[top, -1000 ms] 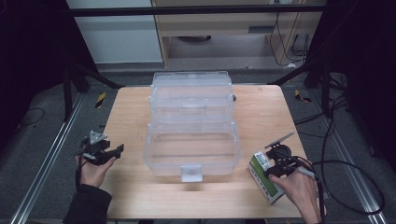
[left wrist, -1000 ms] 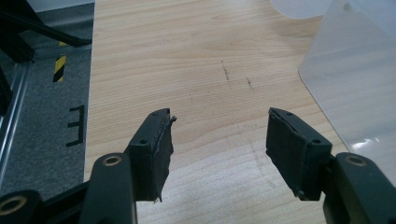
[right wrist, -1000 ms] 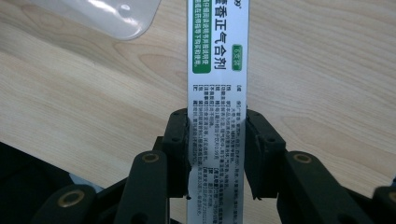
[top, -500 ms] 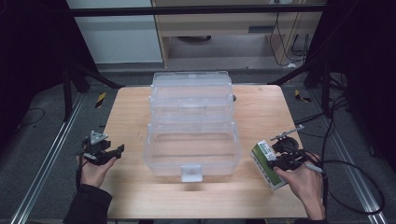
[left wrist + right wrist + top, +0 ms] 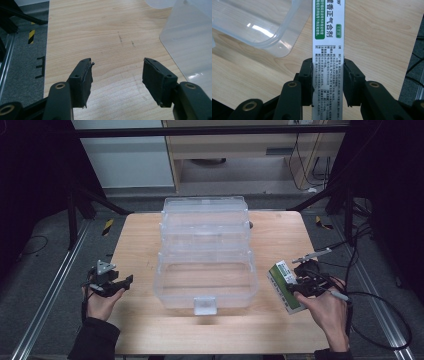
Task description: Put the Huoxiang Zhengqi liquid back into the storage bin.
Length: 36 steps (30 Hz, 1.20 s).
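Note:
A clear plastic tiered storage box (image 5: 206, 251) stands open in the middle of the wooden table (image 5: 270, 330). My right gripper (image 5: 296, 287) is shut on a white and green medicine box (image 5: 283, 285), held just right of the clear box's front tier. In the right gripper view the medicine box (image 5: 328, 37) runs up between the jaws, its narrow printed side facing the camera, beside a corner of the clear box (image 5: 272, 32). My left gripper (image 5: 122, 282) rests open at the table's left edge. Its jaws (image 5: 117, 77) stand wide apart over bare wood.
The clear box's wall (image 5: 190, 42) shows at the right of the left gripper view. A metal frame rail (image 5: 45, 300) runs along the floor left of the table. Cables (image 5: 370, 295) trail off the table's right side.
My right gripper has carried the medicine box a little to the right and lifted it, turning it more upright. The left gripper has stayed where it was.

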Each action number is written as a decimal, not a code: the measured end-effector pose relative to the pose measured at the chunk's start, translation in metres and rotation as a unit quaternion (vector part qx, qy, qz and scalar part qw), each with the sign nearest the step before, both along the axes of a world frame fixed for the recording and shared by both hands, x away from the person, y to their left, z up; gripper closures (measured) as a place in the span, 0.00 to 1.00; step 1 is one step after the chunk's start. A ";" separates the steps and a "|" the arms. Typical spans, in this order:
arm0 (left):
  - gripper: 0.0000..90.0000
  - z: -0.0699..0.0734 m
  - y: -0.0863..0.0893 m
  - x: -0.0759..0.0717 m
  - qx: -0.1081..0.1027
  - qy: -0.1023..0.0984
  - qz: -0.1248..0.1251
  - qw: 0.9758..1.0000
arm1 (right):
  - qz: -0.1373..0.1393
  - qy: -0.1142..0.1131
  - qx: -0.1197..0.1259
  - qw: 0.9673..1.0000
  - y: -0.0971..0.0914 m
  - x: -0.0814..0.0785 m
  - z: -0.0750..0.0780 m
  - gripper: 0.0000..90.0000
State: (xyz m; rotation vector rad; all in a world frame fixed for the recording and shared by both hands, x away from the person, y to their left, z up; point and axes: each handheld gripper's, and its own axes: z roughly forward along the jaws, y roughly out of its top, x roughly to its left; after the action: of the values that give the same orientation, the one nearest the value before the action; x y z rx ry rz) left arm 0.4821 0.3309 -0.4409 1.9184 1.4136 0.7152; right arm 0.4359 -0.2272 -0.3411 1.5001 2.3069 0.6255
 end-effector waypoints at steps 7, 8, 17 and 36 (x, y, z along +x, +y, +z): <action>0.48 0.001 0.000 -0.001 -0.002 -0.009 0.003 1.000 | 0.005 -0.024 0.011 1.000 0.000 0.001 0.011 0.72; 0.48 0.001 0.000 -0.001 -0.002 -0.011 0.003 1.000 | 0.007 -0.026 0.012 1.000 0.000 0.001 0.012 0.72; 0.53 0.002 0.001 -0.002 -0.006 -0.010 0.003 1.000 | 0.019 -0.051 0.021 0.998 0.005 0.000 0.027 0.72; 0.53 0.001 0.001 -0.001 -0.005 -0.004 0.001 1.000 | 0.081 -0.071 0.023 0.994 0.030 0.002 0.058 0.72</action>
State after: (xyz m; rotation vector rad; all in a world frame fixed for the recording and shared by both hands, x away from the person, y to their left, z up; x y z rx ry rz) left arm 0.4809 0.3317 -0.4399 1.9048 1.4105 0.7146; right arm 0.4378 -0.1967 -0.2831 1.2521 2.3336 0.8056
